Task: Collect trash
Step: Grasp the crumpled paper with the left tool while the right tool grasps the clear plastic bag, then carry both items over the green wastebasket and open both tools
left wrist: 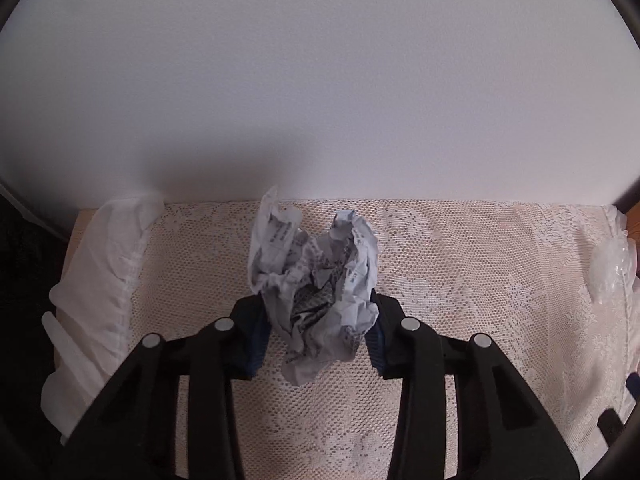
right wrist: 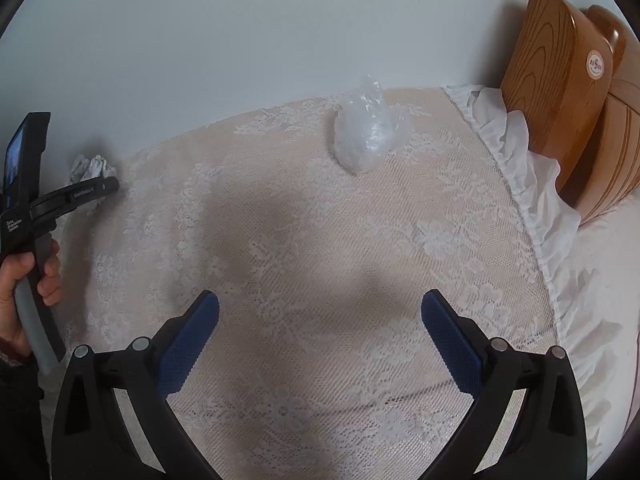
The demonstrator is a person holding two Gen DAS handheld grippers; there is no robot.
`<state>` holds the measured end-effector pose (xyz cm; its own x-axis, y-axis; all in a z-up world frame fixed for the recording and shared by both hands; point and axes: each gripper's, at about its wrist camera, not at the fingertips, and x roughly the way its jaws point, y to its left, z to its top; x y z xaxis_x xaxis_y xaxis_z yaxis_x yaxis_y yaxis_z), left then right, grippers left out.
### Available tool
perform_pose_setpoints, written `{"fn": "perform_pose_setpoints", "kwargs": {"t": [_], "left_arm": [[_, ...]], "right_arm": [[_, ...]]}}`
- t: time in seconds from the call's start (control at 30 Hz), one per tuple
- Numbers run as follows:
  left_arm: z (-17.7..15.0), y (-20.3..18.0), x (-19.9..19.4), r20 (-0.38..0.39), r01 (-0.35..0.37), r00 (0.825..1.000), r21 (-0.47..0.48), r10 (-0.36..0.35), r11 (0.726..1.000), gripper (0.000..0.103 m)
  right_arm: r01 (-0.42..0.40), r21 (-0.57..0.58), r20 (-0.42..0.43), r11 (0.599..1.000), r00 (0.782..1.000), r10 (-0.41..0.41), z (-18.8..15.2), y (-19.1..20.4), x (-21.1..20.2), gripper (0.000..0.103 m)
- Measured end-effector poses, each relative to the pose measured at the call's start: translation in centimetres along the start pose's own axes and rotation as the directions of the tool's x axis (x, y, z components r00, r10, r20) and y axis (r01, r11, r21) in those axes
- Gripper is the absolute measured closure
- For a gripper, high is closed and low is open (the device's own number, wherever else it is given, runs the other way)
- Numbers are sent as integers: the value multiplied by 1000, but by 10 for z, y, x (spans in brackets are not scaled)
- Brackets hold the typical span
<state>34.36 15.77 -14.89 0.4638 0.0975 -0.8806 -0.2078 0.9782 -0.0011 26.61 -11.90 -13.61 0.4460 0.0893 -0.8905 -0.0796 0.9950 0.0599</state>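
A crumpled printed paper ball sits on the lace-covered table near the wall. My left gripper is shut on it, both blue pads pressing its lower sides. The paper ball and left gripper also show at the far left of the right wrist view. A crumpled clear plastic bag lies near the table's back edge; it also shows at the right edge of the left wrist view. My right gripper is open and empty, above the lace well short of the bag.
A white wall stands right behind the table. White ruffled cloth trims the table's left edge and right edge. A wooden chair back stands at the right. A hand holds the left gripper's handle.
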Motion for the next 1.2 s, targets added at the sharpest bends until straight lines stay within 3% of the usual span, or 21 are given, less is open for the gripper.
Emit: {"fn": "perform_pose_setpoints", "kwargs": {"t": [0.3,0.43,0.5,0.57,0.63,0.73,1.03,1.2], "left_arm": [[-20,-15,-47,46,54,997,31,-56,998,64],[-36,-20,-59,38,84,996,45,-86,995,64],[-34,-22,-62,39,91,995,54,-93,994,64],[-37,-25,-68,42,94,994,60,-96,994,64],[-36,-23,-71,39,100,994,60,-102,993,64],[-37,-28,-81,36,113,993,66,-116,991,64],[-97,-45,-137,31,150,987,130,-155,980,64],[-148,-66,-165,-13,200,979,227,-203,953,64]], "right_arm": [[73,20,36,997,997,-73,78,-20,67,3],[84,21,45,996,995,-85,94,-20,84,4],[77,13,44,997,996,-77,97,-19,86,22],[60,18,48,998,997,-61,97,-19,83,51],[50,13,54,999,997,-51,93,-20,77,58],[40,6,76,999,996,-40,76,-22,56,60],[-49,55,108,997,993,43,-27,-22,-29,60],[-144,136,73,980,988,135,-112,-34,-77,60]]}}
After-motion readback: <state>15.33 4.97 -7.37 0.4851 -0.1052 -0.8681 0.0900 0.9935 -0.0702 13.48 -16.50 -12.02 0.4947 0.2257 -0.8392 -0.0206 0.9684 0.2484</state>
